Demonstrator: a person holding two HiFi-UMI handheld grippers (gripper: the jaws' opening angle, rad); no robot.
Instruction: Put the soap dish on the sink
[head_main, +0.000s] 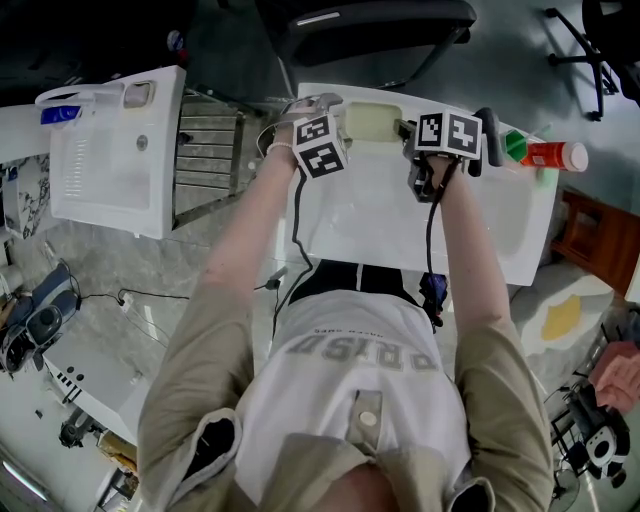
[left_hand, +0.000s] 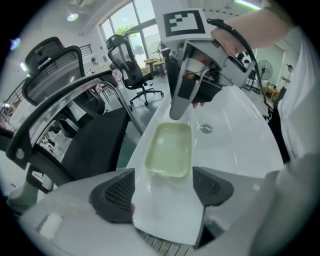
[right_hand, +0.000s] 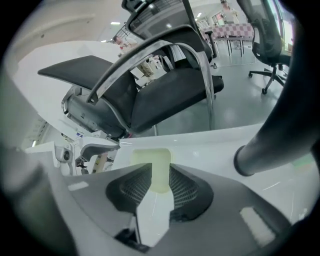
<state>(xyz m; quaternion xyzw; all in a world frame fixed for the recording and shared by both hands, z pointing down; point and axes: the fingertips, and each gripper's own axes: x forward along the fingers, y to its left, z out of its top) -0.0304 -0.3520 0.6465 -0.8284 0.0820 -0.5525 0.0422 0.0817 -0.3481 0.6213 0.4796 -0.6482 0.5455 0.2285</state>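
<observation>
The pale yellow-green soap dish (head_main: 372, 122) lies flat on the back ledge of the white sink (head_main: 520, 250), between my two grippers. My left gripper (head_main: 330, 108) is at its left end, jaws wide open, and the dish (left_hand: 170, 150) lies just ahead of them on the ledge. At the dish's other end my right gripper (head_main: 410, 128) points down. Its jaws (right_hand: 160, 182) stand a little apart with bare white sink between the pads. The dish (right_hand: 150, 159) shows just beyond them, not pressed.
The basin with its drain (left_hand: 205, 129) lies beside the dish. A red bottle with a green cap (head_main: 550, 155) lies on the sink's right end. A second white sink (head_main: 110, 150) and a metal rack (head_main: 205, 150) stand to the left, with an office chair (head_main: 370, 25) behind.
</observation>
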